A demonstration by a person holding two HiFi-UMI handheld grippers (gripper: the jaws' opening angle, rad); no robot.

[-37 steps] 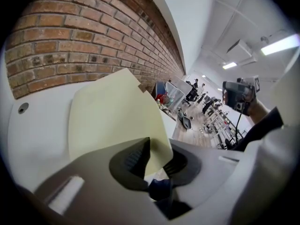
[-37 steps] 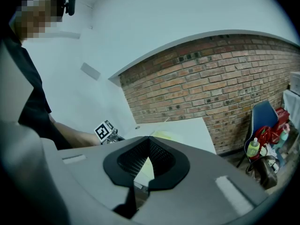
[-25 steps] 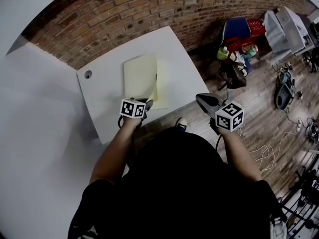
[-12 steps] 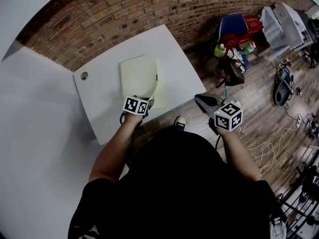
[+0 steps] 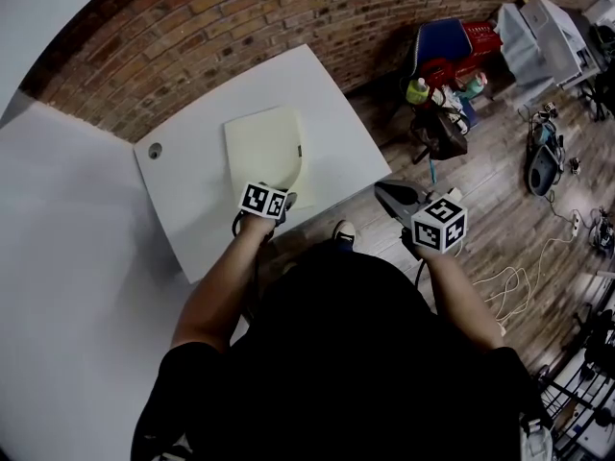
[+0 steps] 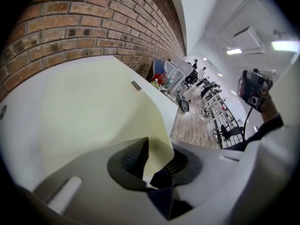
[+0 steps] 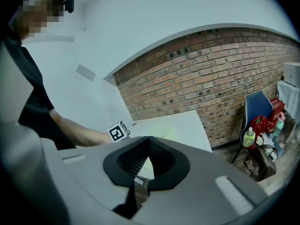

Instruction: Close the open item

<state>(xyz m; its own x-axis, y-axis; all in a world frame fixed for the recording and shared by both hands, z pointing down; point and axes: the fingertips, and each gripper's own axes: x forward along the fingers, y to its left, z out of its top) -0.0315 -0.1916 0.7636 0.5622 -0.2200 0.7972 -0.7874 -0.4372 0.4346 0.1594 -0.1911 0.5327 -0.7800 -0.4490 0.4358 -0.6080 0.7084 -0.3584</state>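
The folder (image 5: 261, 142), pale yellow, lies flat on the white table (image 5: 192, 209) a little left of the middle of the head view, its far edge toward the brick wall (image 5: 240, 27). Its cover is almost down; only the near right corner curls up off the pages. A small dark tab sits on its right edge.

In the left gripper view the folder (image 6: 93, 107) fills the middle of the frame, and that lifted corner bends down between the two dark pads. The left gripper (image 6: 161, 149) has its jaws a small way apart and opening, with the corner of the cover between them, lying loose against the right-hand pad. In the head view the left gripper (image 5: 286, 198) is at the folder's near edge, over the table's front.

The right gripper (image 5: 389, 192) is off the table, lower right of centre in the head view, above the wooden floor (image 5: 500, 209). In its own view the right gripper (image 7: 149, 142) has its pads meeting at the tips, with nothing held.

A round hole (image 5: 154, 149) is in the table's left part. At the upper right stand a blue chair (image 5: 442, 41), a green bottle (image 5: 416, 90) and a brown bag (image 5: 444, 140).
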